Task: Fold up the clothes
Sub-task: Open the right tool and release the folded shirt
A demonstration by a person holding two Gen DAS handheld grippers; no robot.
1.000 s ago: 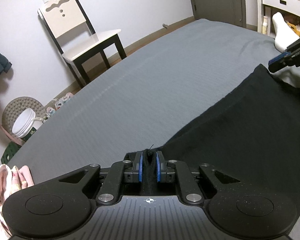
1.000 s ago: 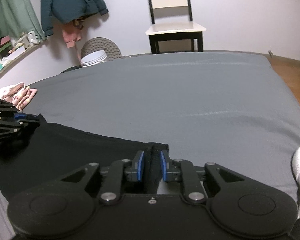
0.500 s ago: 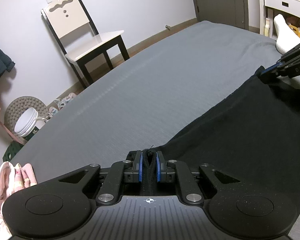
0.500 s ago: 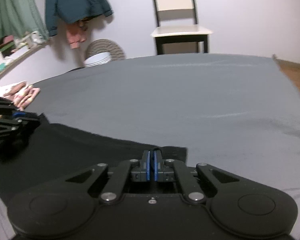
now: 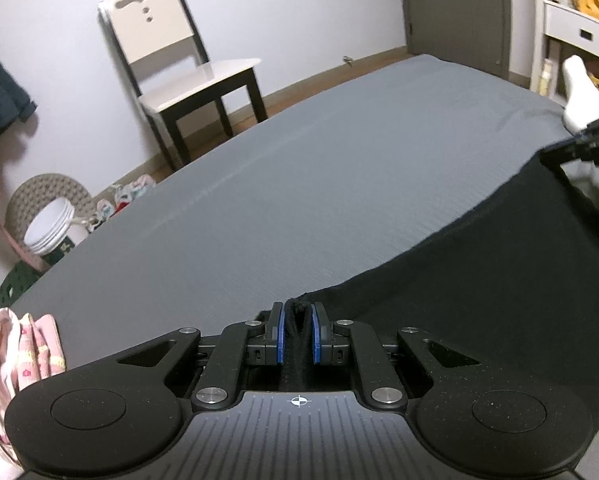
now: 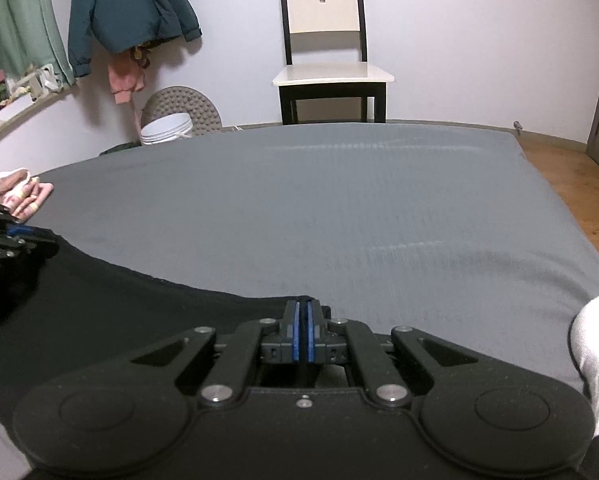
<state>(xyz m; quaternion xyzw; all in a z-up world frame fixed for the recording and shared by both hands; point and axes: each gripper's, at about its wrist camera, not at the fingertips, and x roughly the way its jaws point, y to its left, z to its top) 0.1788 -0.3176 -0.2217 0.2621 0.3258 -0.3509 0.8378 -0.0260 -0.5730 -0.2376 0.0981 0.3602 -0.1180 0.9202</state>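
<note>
Right claw [image 6: 300, 334] newly clamped on black garment [image 6: 139, 320]

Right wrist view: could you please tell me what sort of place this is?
Probably a bedroom at home: a wide grey-sheeted bed, a teal jacket hanging on the wall, and a cream-seated dark wooden chair against it.

A home bedroom: a wide bed [image 6: 339, 208] under a grey sheet, a wooden chair [image 6: 327, 64] at the far wall, a teal jacket [image 6: 127, 8] hanging far left, wood flooring [image 6: 571, 176] right.
</note>
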